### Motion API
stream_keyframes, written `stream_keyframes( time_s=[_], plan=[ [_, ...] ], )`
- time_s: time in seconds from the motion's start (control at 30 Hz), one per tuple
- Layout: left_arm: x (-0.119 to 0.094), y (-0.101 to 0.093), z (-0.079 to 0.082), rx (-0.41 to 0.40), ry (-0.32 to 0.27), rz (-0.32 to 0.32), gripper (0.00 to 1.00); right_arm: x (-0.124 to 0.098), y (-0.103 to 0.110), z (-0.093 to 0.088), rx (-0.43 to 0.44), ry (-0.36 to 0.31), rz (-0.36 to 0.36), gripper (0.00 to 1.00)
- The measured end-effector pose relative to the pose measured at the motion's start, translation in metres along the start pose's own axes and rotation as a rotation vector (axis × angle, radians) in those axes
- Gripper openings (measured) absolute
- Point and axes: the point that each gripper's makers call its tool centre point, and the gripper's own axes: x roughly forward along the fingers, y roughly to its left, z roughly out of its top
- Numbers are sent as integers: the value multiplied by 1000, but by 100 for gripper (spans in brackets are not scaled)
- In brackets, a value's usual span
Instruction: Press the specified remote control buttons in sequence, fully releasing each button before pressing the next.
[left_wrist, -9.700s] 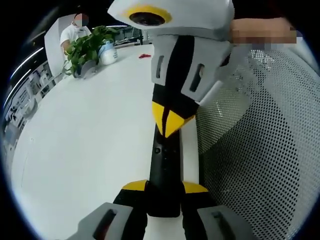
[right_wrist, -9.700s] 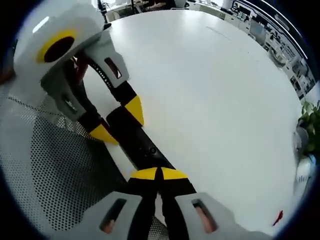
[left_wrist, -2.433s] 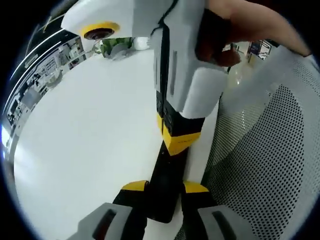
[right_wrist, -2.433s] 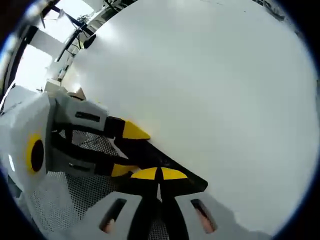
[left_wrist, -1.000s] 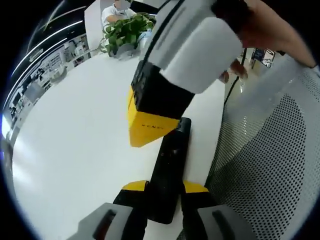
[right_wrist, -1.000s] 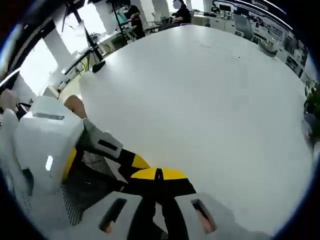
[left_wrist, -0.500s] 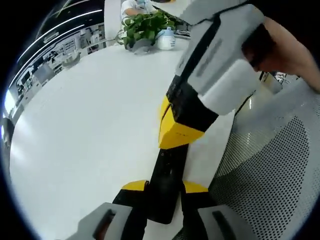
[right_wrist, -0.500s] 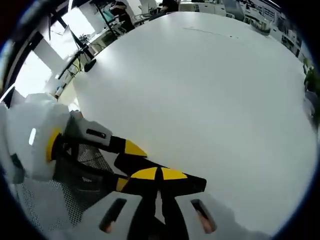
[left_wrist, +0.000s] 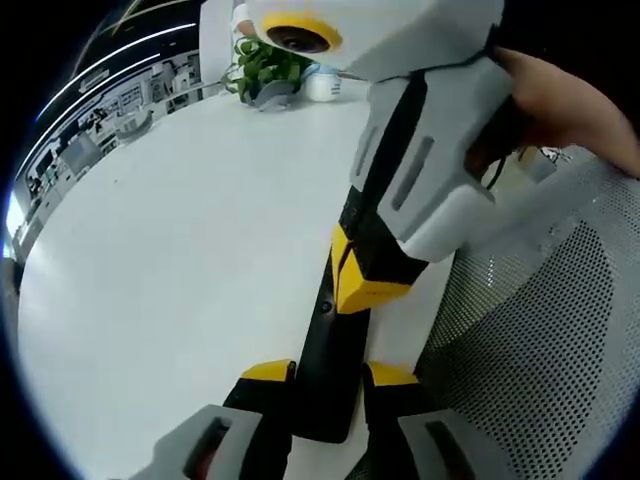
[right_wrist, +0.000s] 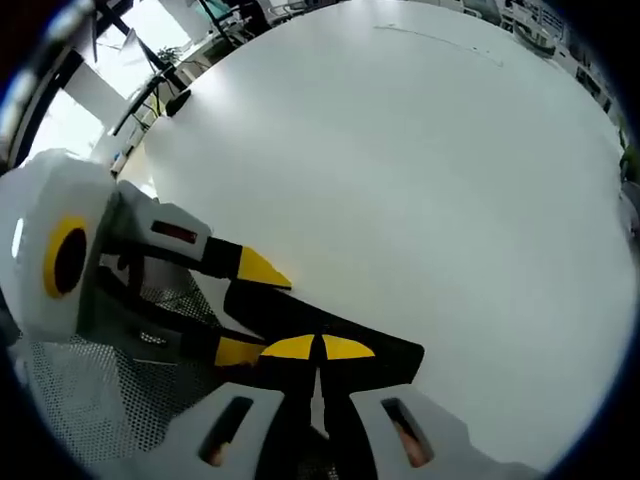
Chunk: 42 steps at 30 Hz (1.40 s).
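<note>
Bright, even overhead light; white table (right_wrist: 430, 150) glares softly, faint shadows, strong fisheye bending and blur toward its far edges.

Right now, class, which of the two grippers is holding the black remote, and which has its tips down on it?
The left gripper holds the remote between its jaws. The right gripper, jaws together, has its yellow tips on the remote's top face.

The remote control (left_wrist: 330, 370) is held between the jaws of the left gripper (left_wrist: 328, 375) at the table's (left_wrist: 170, 250) near edge, beside a perforated chair (left_wrist: 530, 370). The right gripper's (left_wrist: 352, 283) closed tips are set down on the remote's upper face. A potted plant (left_wrist: 262, 68) stands at the table's far side.
</note>
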Motion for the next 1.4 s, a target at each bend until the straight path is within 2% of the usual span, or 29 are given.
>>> stream_keyframes(
  time_s=[0.2,0.3,0.33,0.5,0.67,0.73,0.8,0.9,0.97,1.0,1.1,1.23,1.4],
  plan=[
    [1,2,-1,16,-7,0,26,-1,-2,0,32,-7,9,0],
    [2,1,-2,54,-6,6,26,0,1,-1,15,-14,-2,0],
    [2,1,-2,69,-4,9,26,0,0,0,-23,-13,-19,0],
    [2,1,-2,90,-6,15,26,1,0,1,-23,4,-18,0],
    [3,1,-2,100,-8,21,25,1,1,1,-201,6,-84,0],
    [3,1,-2,107,-11,24,25,1,2,2,-242,-2,-107,0],
    [3,2,-2,101,-14,24,25,1,1,1,-216,0,-98,0],
    [4,2,-2,97,-17,26,25,-1,1,-1,-92,-2,-44,0],
    [3,2,-2,95,-18,28,25,-2,1,-9,-81,40,-11,0],
    [3,2,-2,95,-18,28,25,-3,0,-11,-74,46,-17,0],
    [3,2,-2,93,-17,29,25,-6,-1,-11,-98,43,-29,0],
    [3,3,-2,94,-19,30,25,-5,6,-11,-91,43,10,0],
    [3,3,-2,97,-18,30,25,-2,5,-13,-124,57,-7,0]
  ],
)
